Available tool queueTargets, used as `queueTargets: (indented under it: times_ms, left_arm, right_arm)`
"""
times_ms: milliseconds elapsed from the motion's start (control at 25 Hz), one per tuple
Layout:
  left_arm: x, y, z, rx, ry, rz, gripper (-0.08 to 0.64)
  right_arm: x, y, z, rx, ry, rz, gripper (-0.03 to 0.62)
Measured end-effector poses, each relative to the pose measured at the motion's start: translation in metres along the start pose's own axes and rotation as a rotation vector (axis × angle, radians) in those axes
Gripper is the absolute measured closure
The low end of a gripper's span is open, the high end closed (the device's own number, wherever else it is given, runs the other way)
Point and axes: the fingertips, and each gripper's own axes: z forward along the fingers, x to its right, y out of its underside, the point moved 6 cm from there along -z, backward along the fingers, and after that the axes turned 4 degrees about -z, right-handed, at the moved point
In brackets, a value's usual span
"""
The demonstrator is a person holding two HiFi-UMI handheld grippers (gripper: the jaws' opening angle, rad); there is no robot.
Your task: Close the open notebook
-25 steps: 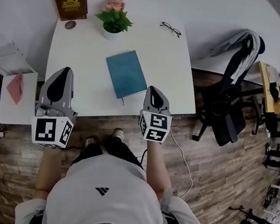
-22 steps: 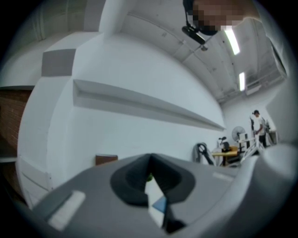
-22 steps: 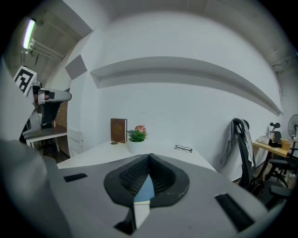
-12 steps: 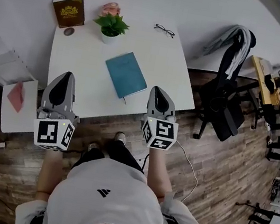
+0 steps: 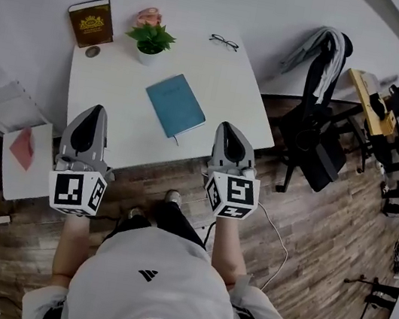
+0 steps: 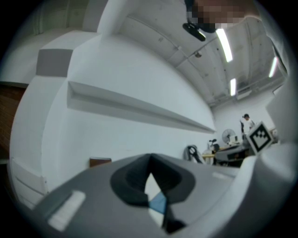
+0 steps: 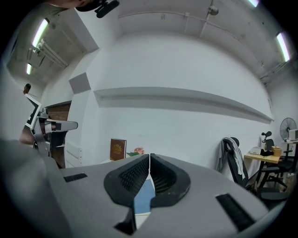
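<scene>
Notebook (image 5: 175, 105) first: it lies closed, teal cover up, flat on the white table (image 5: 110, 105), about mid-table and turned askew to the table's edges. A thin dark tail pokes out at the corner nearest the table's front edge.

Your left gripper (image 5: 95, 108) is at the table's front left part. Its own view shows the dark pads brought together at the tips with nothing pinched between them. Through the slit below them you see only a sliver of white tabletop and teal cover.

Your right gripper (image 5: 230, 127) is at the table's front right edge. Its ribbed pads are also pressed tip to tip and empty, with the same teal sliver showing behind them. Both grippers point level across the table, and neither touches the notebook.

At the table's back edge stand a potted plant (image 5: 150, 38) and a pink flower (image 5: 148, 16). A brown book (image 5: 91, 21) stands at the back left corner and a pair of glasses (image 5: 224, 42) lies at the back right. An office chair (image 5: 316, 137) draped with a grey jacket (image 5: 318, 47) stands off the table's right side.
</scene>
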Motion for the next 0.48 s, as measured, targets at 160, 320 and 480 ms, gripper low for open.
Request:
queueTargets:
  times_ms: [160, 320, 480]
  left_arm:
    - [0.001, -0.001, -0.005, 0.005, 0.014, -0.003, 0.551]
    - [0.002, -0.003, -0.01, 0.008, 0.025, -0.001, 0.551]
    - [0.002, -0.002, -0.015, 0.005, 0.035, -0.005, 0.551]
  right_arm:
    - [0.0, -0.006, -0.014, 0.02, 0.021, 0.011, 0.594]
    - [-0.002, -0.012, -0.025, 0.04, 0.035, 0.016, 0.594]
    - [-0.007, -0.018, -0.035, 0.056, 0.042, 0.011, 0.594]
